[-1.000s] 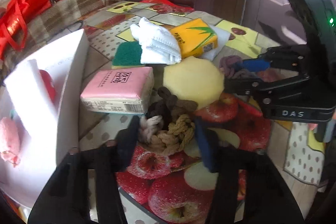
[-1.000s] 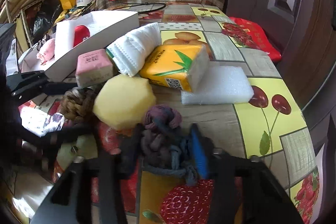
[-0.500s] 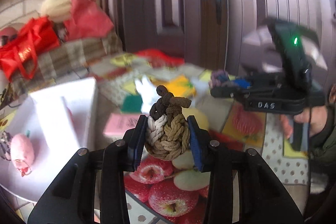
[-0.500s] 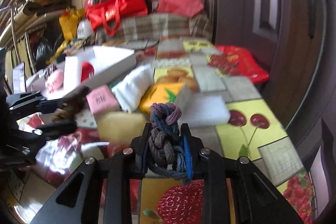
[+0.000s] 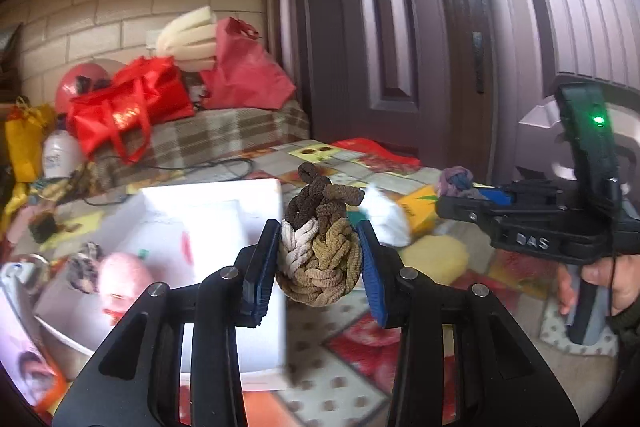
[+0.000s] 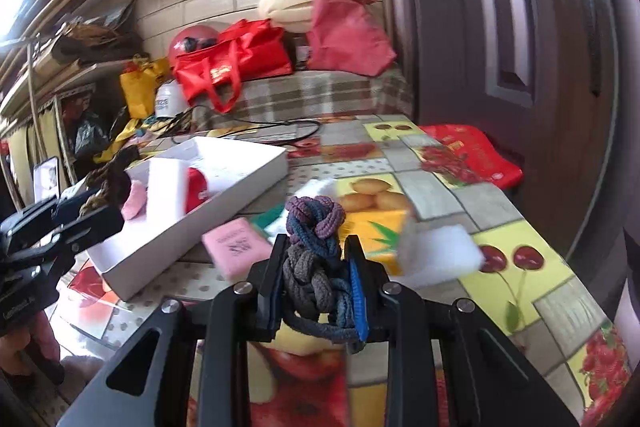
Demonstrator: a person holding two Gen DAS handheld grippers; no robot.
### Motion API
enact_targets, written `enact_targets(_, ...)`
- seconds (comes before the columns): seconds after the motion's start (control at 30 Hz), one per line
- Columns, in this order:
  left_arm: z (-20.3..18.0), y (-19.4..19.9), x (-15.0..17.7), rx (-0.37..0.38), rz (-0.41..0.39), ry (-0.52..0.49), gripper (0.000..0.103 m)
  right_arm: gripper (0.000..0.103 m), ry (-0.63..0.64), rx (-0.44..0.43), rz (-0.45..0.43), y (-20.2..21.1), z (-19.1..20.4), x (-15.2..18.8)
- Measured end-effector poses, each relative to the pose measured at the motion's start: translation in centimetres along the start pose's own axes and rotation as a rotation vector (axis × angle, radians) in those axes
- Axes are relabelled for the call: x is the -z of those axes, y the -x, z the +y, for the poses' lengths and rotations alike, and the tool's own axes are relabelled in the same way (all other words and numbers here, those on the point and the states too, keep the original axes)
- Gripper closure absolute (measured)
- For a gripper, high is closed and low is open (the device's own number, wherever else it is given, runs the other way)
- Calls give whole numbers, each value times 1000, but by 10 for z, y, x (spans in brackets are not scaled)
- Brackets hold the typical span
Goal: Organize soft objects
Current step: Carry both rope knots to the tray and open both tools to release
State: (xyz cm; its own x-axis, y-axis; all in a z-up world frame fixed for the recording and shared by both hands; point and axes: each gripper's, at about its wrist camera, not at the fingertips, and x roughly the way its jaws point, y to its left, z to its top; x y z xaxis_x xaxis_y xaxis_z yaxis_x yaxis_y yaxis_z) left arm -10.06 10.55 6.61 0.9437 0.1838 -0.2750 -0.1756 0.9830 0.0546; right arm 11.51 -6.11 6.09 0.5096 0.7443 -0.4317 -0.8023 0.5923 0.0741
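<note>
In the left wrist view the left gripper [image 5: 320,263] pinches a brown and cream knotted rope ball [image 5: 318,251] at frame centre, above the white box [image 5: 256,195] at left; in the right wrist view the right gripper [image 6: 316,279] clamps a purple and blue knotted rope [image 6: 314,259] at lower centre, over the fruit-print table [image 6: 516,267].

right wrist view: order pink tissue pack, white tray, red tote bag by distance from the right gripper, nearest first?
From the right gripper, shut on the blue-purple rope knot:
1. Pink tissue pack, on the table just left of the fingers.
2. White tray, farther left and behind the pack.
3. Red tote bag, on the plaid-covered surface by the back wall.
</note>
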Motion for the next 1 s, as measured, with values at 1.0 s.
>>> enact_targets(1.0,124,-30,12,-290,83,210,65,75,86,-275,78,-74,107,-24)
